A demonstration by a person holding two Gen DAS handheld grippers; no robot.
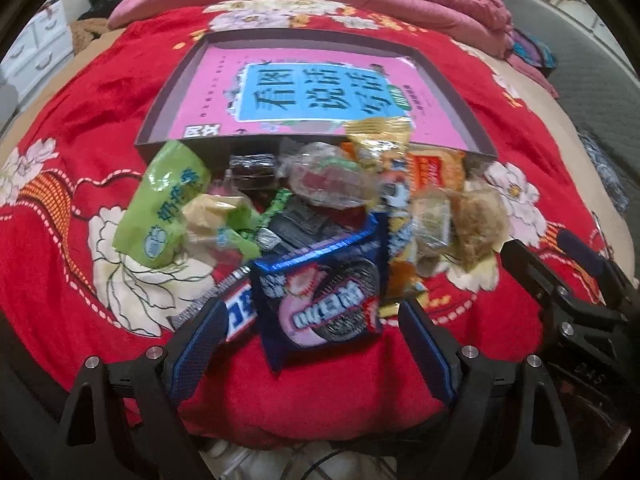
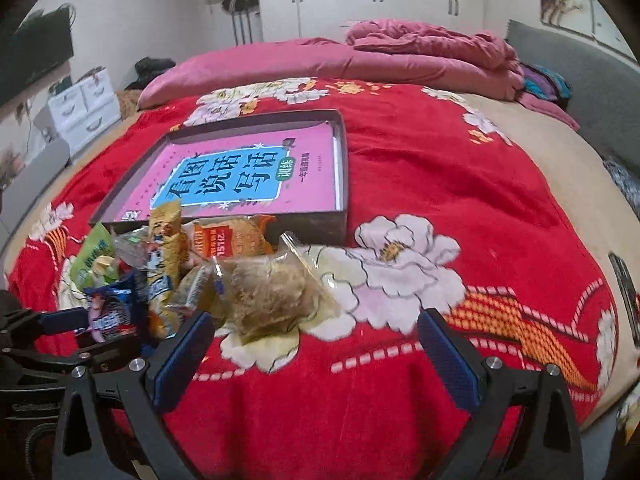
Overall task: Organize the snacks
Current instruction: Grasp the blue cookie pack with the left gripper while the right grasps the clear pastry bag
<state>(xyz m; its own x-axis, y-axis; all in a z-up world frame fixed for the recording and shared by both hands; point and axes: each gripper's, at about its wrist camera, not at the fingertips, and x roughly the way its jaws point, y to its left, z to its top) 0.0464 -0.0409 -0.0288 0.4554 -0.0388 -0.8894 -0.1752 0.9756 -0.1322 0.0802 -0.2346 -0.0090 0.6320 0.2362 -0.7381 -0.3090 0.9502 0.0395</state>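
Presently, the snack pile (image 1: 316, 216) is heaped on the red floral blanket (image 1: 60, 264) against the near wall of the shallow dark box (image 1: 160, 120), in which a pink book (image 1: 320, 92) lies flat. The left gripper (image 1: 312, 340) is held wide open and empty, its fingers set either side of the blue cookie packet (image 1: 320, 296) at the pile's near edge. The right gripper (image 2: 316, 344) is likewise spread wide with nothing held, just short of the clear bag of brown snack (image 2: 272, 296) at the pile's right end.
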